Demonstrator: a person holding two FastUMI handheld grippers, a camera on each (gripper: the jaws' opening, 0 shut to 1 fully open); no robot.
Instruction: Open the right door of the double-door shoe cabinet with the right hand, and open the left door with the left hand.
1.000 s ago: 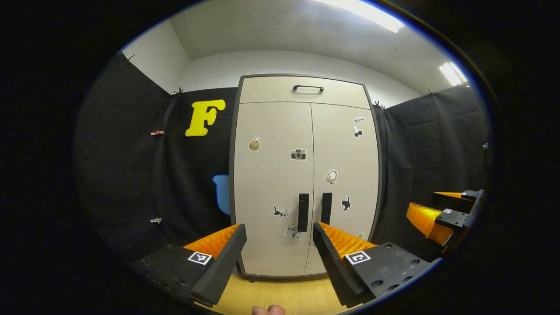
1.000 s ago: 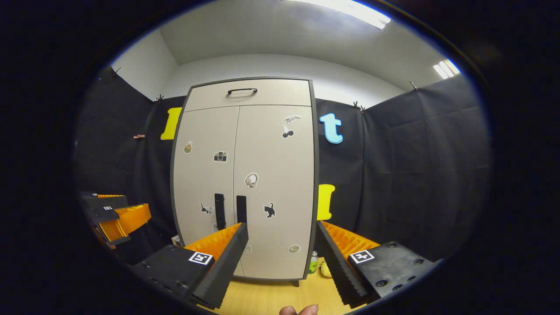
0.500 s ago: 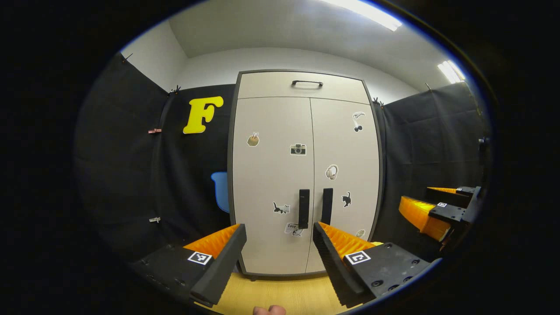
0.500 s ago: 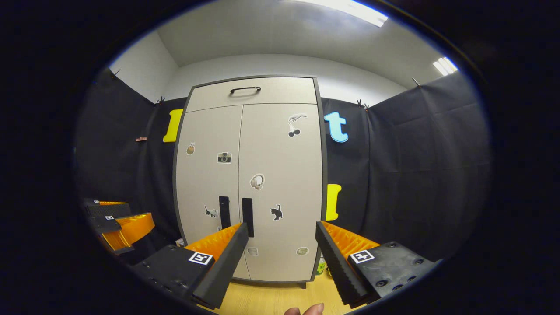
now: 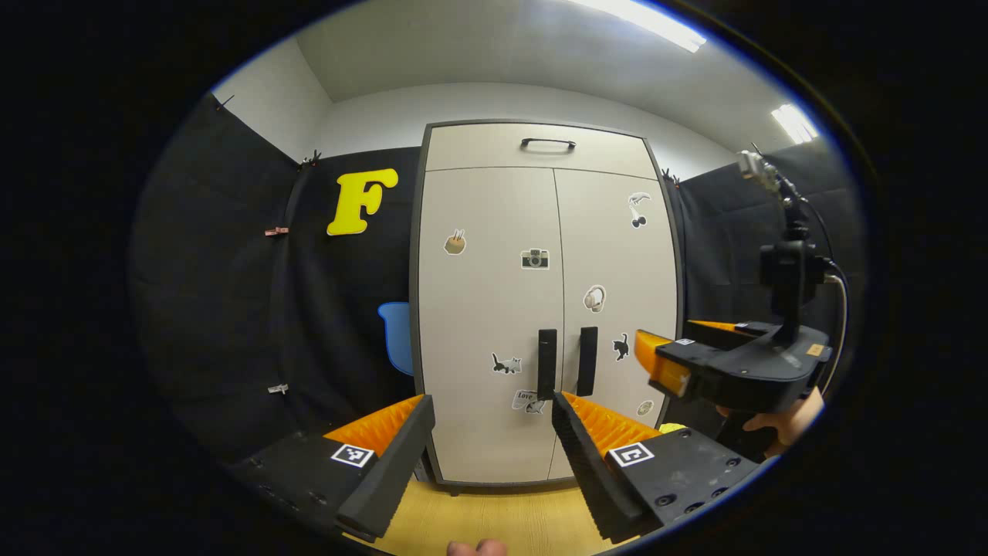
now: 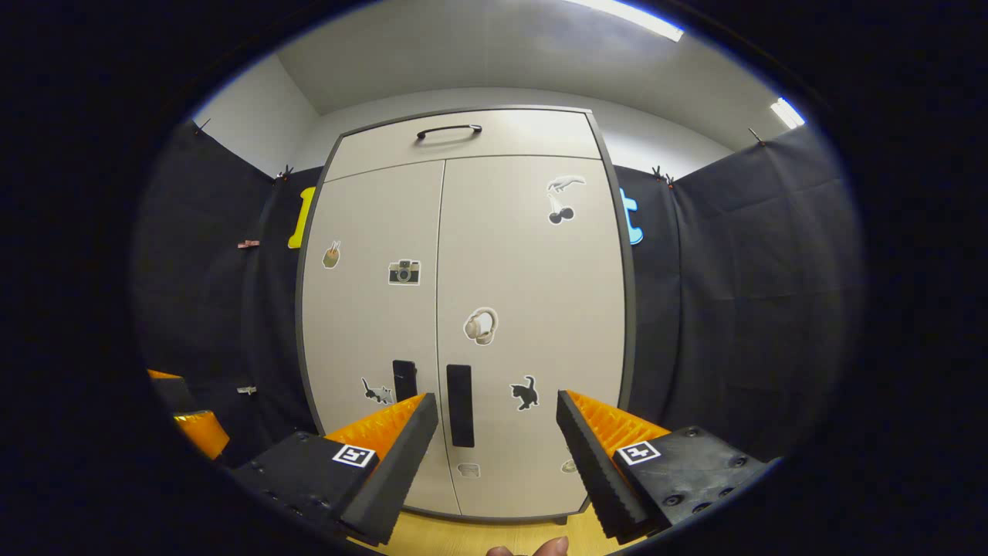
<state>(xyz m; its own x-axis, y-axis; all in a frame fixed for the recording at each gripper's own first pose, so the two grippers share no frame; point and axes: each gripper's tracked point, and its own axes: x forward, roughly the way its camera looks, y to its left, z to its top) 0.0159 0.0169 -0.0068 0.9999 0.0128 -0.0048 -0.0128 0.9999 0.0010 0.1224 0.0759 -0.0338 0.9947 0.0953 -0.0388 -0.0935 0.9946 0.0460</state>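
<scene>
Right claw now nearer cabinet.

Both doors are shut; your way to the handles lies open. From your left gripper, the right gripper stands just right of them.

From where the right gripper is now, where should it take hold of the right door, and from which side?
Probably the right door's handle, a slim upright bar beside the centre seam. The right door is flat and shut, so it offers nothing else to grip. The right gripper stands open in front of it: come straight on, one finger each side of the bar, close around its middle.
</scene>
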